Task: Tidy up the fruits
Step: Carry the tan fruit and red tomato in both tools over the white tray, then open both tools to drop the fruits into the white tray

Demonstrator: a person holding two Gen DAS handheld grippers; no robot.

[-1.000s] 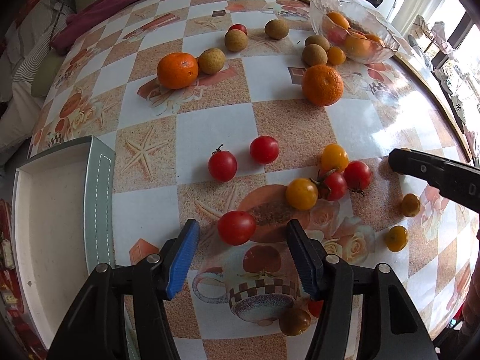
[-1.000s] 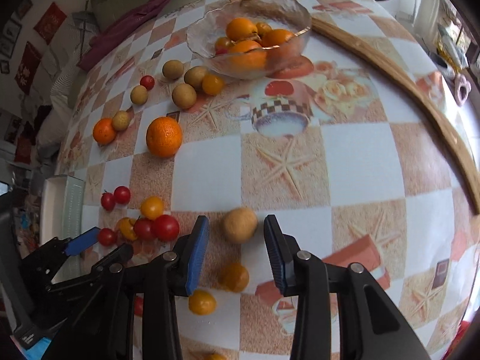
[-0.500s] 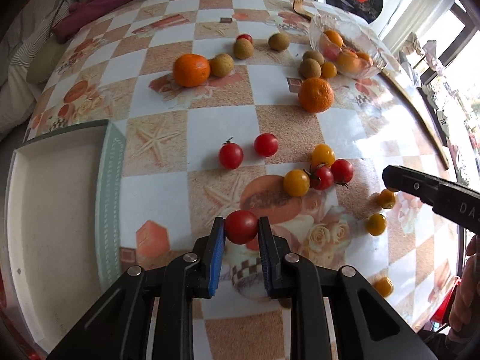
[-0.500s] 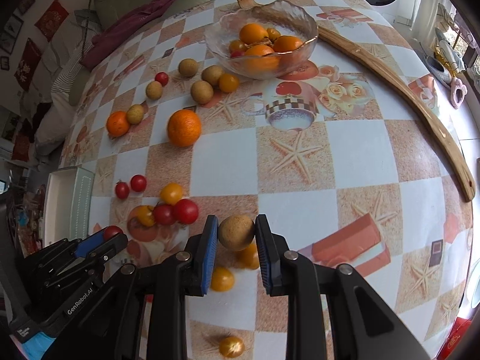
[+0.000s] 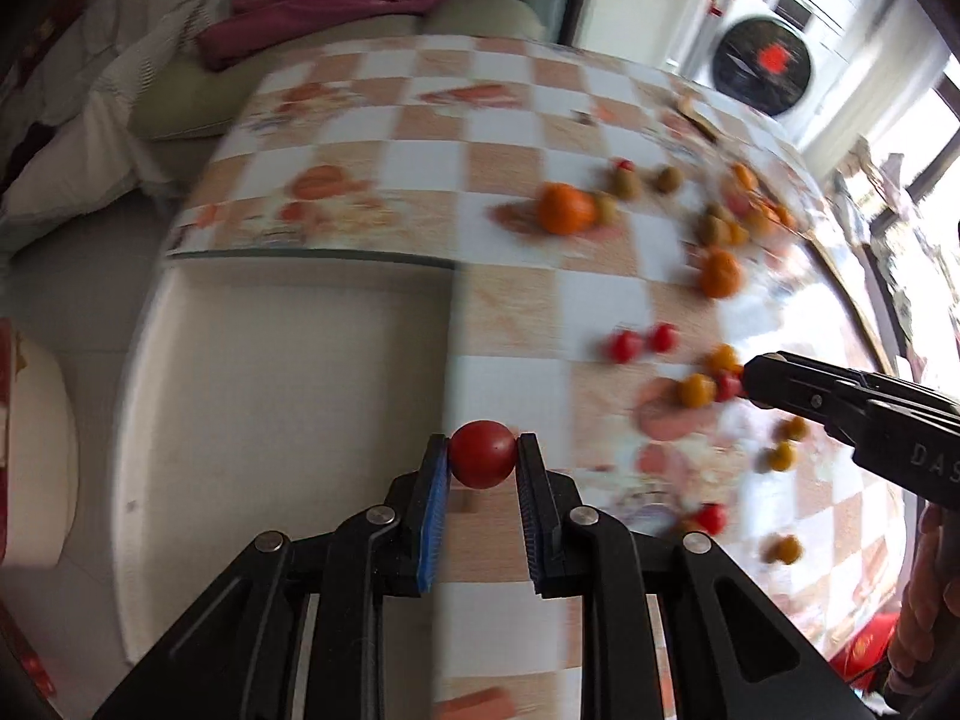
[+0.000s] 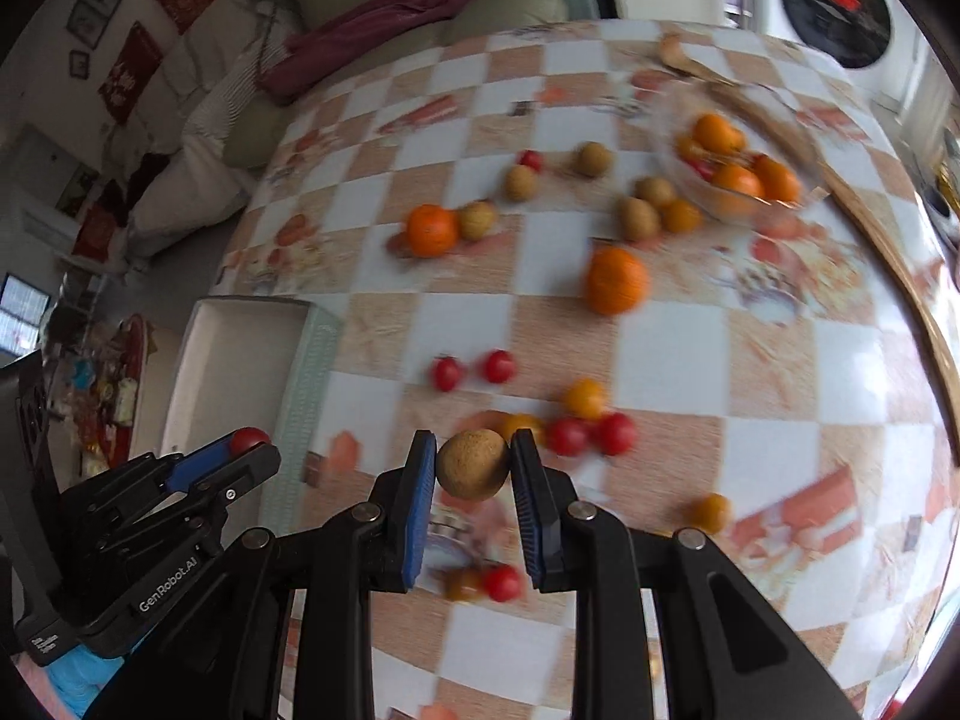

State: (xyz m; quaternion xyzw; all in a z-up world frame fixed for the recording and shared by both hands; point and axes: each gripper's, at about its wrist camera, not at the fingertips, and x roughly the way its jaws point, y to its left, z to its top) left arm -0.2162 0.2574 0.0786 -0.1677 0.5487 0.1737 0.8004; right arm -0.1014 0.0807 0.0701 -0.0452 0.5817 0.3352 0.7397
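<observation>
My left gripper is shut on a red tomato and holds it in the air above the right rim of a white tray. In the right wrist view the left gripper shows at the lower left beside the tray. My right gripper is shut on a brown round fruit, lifted above the checked table. Red and yellow tomatoes lie under and beyond it. Two oranges and several brown fruits lie farther back.
A glass bowl with oranges stands at the back right, next to a curved wooden strip. A sofa with a purple cloth lies beyond the table. The right gripper reaches in from the right in the left wrist view.
Both grippers have lifted their fruit off the table and swung left. The left gripper with the tomato now sits over the tray's rim. Both views are motion blurred.
</observation>
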